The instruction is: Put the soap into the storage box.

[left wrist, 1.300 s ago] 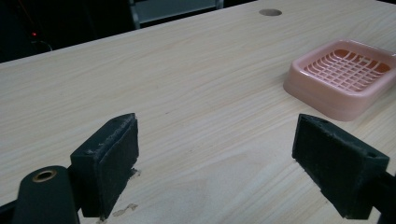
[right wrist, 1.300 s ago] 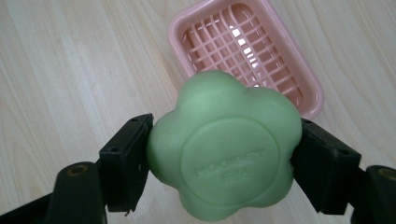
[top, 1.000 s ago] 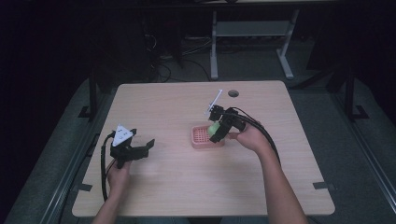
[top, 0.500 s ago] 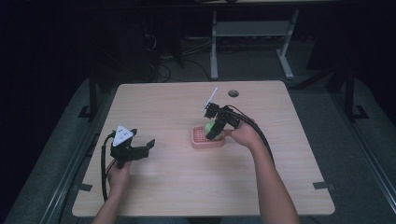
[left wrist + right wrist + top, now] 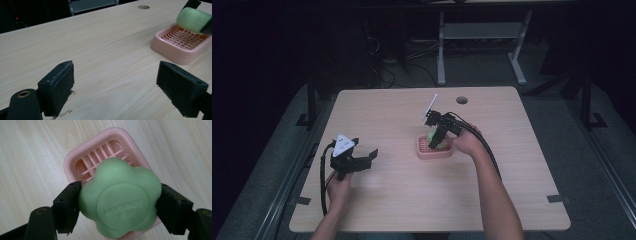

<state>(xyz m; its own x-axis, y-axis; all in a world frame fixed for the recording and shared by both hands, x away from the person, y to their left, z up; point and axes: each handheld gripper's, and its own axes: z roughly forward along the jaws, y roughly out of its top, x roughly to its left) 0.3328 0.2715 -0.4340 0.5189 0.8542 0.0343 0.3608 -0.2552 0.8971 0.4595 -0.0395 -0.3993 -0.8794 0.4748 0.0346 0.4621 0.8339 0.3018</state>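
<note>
Green flower-shaped bar of soap (image 5: 120, 201), smooth, round stamp on top, pinched on both sides, held just above a pink plastic soap dish (image 5: 82, 160); dish has a grid floor, sits flat

Embossed lettering on green soap (image 5: 120, 201), illegible

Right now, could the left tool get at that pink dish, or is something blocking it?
Probably yes. The left tool is open, with bare table between it and the pink dish. But the right tool holds green soap over it, crowding the top.
</note>
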